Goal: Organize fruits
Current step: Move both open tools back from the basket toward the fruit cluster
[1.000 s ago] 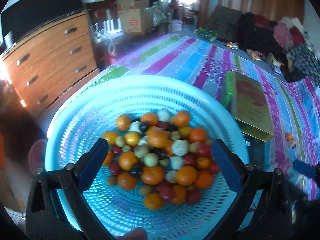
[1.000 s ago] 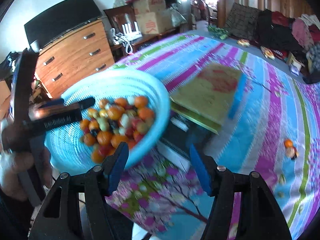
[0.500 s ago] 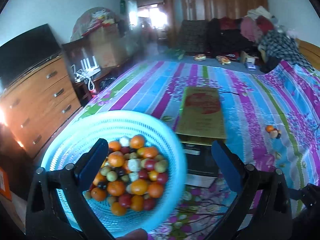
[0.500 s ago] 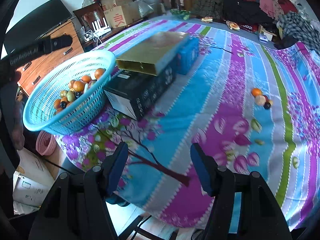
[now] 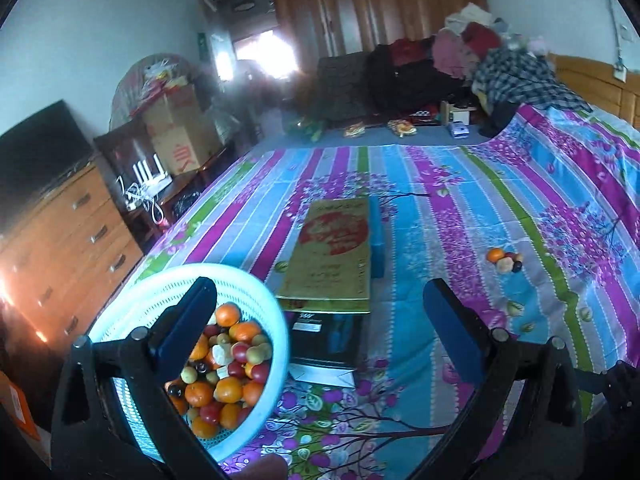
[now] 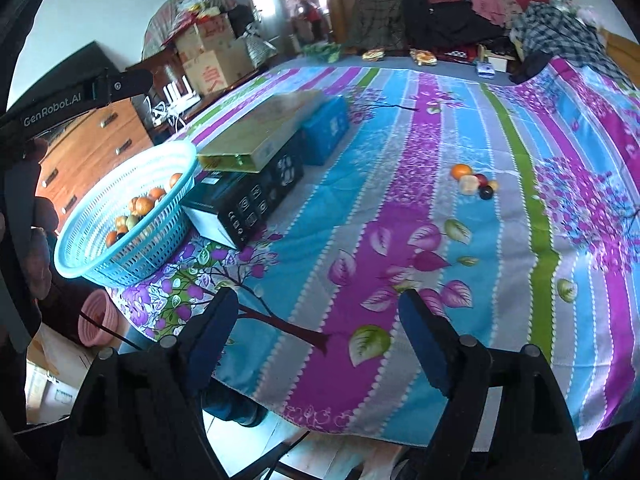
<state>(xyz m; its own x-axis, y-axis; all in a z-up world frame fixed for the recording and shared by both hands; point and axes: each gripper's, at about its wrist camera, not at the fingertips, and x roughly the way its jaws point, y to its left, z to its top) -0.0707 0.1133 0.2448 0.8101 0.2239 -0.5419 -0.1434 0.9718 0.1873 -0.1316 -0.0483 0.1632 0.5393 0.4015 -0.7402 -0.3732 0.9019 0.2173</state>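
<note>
A light blue basket [image 5: 264,304] [image 6: 100,256] full of small fruits [image 5: 224,368] stands at the near left corner of the bed. A small cluster of loose fruits [image 5: 505,260] [image 6: 472,182] lies on the striped sheet to the right. My left gripper [image 5: 316,328] is open and empty, above the basket's right side. My right gripper [image 6: 316,340] is open and empty, over the bed's near edge, well short of the loose fruits.
A gold-lidded box [image 5: 332,256] lies on a black box [image 6: 248,200] beside the basket, with a blue box [image 6: 326,128] behind. A wooden dresser [image 5: 68,248] stands left. Clothes [image 5: 508,68] are piled at the far end. A pink bowl [image 6: 96,320] sits on the floor.
Both grippers have pulled back and up from the basket. The basket now sits low left in both views, and the loose fruits have come into view.
</note>
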